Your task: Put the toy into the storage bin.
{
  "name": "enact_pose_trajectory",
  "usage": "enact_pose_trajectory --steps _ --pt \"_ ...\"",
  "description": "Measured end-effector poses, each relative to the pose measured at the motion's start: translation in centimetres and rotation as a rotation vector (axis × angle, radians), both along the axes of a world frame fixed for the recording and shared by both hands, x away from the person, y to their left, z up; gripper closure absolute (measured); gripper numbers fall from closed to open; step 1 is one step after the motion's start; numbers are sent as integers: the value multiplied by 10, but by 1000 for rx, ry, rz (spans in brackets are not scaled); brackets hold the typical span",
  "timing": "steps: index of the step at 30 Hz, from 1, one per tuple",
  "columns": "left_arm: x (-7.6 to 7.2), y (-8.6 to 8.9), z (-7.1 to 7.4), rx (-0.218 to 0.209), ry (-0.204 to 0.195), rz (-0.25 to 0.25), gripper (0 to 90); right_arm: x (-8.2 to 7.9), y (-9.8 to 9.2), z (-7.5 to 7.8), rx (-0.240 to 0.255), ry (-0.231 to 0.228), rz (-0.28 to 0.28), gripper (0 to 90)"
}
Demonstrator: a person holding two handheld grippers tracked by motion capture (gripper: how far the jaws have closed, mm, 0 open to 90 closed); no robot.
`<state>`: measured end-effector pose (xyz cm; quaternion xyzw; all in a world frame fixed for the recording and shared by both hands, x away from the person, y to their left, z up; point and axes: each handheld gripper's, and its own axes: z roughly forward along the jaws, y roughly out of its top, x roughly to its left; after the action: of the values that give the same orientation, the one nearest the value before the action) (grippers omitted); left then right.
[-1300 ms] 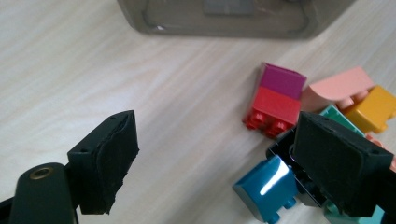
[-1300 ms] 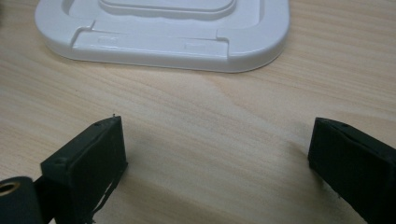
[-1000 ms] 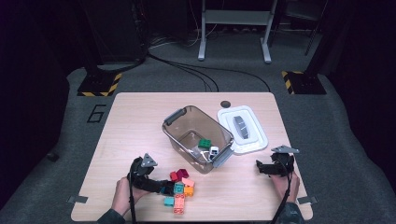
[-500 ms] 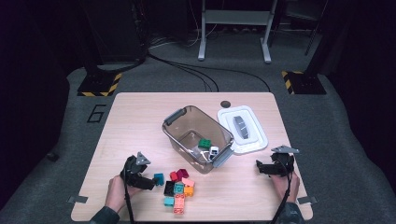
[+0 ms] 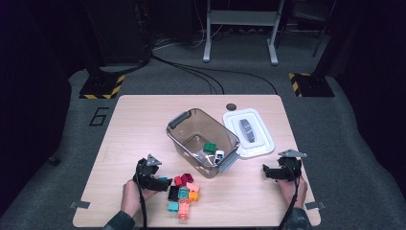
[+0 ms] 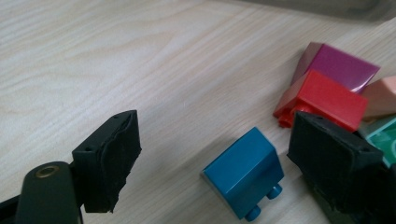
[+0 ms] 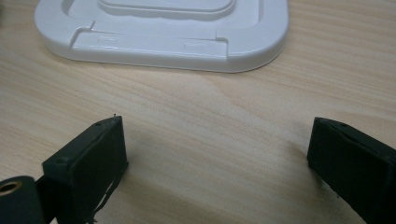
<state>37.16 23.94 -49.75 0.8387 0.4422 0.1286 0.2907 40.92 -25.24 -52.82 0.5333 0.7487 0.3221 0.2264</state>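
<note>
A pile of small bricks (image 5: 184,191) in red, magenta, orange, teal and black lies near the table's front edge. A dark blue brick (image 6: 245,172) lies on its side at the pile's left edge, studs toward the camera. My left gripper (image 5: 162,182) is low over the table with this brick between its jaws (image 6: 219,135). The jaws have just been closing a little, but the pads (image 6: 112,163) stand clear of the brick. A red brick (image 6: 322,98) and a magenta one (image 6: 341,65) lie just beyond. My right gripper (image 5: 265,172) rests open at the front right (image 7: 219,140), nothing between its jaws.
A clear brown bin (image 5: 174,136) stands mid-table with a green and a white brick inside. Its white lid (image 5: 261,146) lies to the right, just beyond my right gripper, and appears in the right gripper view (image 7: 163,46). Bare wood stretches left of the pile.
My left gripper has shifted slightly beside the pile, a touch left and then back toward the bricks. The right gripper has kept still.
</note>
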Motion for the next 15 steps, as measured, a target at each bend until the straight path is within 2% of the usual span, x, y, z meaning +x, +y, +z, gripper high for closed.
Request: enact_pose_trajectory --steps 4,15 --pt "-1 6 -2 -3 -10 11 172 0 0 0 0 0 0 39" --pt "-6 23 -5 -2 0 28 171 0 0 0 0 0 -1 39"
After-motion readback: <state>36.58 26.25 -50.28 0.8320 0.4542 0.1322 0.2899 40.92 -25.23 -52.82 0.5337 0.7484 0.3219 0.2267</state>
